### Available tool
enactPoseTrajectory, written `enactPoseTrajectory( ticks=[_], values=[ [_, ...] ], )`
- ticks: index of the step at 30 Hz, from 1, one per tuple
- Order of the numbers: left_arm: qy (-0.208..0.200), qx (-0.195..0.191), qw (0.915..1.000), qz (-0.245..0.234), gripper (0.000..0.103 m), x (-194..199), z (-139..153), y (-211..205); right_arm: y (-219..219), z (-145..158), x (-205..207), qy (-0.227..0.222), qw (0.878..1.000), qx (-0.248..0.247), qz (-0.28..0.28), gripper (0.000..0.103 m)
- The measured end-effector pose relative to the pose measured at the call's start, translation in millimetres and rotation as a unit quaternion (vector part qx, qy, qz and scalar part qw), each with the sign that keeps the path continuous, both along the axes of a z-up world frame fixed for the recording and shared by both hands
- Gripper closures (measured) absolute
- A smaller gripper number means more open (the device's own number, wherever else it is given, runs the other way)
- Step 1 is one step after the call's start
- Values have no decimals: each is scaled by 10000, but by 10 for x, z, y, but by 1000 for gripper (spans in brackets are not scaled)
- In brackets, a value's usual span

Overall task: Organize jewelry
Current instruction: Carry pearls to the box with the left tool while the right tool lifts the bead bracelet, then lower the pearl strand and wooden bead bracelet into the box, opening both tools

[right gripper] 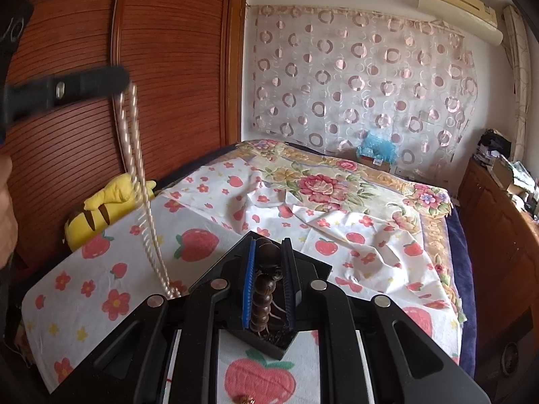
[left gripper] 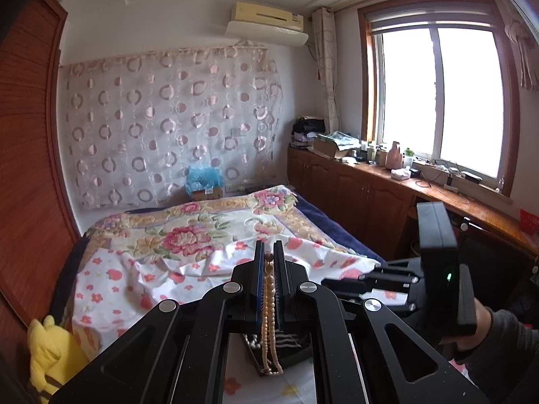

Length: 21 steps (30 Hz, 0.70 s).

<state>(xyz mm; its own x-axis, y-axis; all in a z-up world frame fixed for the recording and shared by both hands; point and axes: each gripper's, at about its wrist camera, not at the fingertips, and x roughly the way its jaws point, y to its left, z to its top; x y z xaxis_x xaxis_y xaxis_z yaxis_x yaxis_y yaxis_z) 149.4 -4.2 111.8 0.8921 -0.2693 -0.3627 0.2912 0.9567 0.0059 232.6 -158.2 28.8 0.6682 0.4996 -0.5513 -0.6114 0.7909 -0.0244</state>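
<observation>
Progress looks partial. Left gripper (left gripper: 268, 252) has its jaws clamped on a pale necklace (left gripper: 268, 303), lifted at lower centre, its loop dangling to a dark tray (left gripper: 293, 353). Right gripper (right gripper: 268, 250) has its jaws clamped on a brown bracelet (right gripper: 266, 289) above the same tray. Neither piece is stowed. Linkages hide the tray's compartments; remaining contents cannot be made out.

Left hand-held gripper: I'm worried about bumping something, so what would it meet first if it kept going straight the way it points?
Probably the floral bedspread: the left hand-held gripper, shut on the pearl necklace, points out over the bed, with nothing nearer visible. Depth is unclear.
</observation>
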Motion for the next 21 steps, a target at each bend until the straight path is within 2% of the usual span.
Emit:
enactPoseTrajectory(
  ticks=[6,10,21],
  values=[
    [-73,-5,10000,-16,98,292,120,-72,-24,-254,232,246,9997,49,-26,86],
    [-32,7,10000,-25,98,471,68,-122,-39,-447,345,406,9991,90,-64,86],
    [850,183,9962,94,98,1014,-790,-126,-78,-720,430,671,9974,255,-75,86]
  ],
)
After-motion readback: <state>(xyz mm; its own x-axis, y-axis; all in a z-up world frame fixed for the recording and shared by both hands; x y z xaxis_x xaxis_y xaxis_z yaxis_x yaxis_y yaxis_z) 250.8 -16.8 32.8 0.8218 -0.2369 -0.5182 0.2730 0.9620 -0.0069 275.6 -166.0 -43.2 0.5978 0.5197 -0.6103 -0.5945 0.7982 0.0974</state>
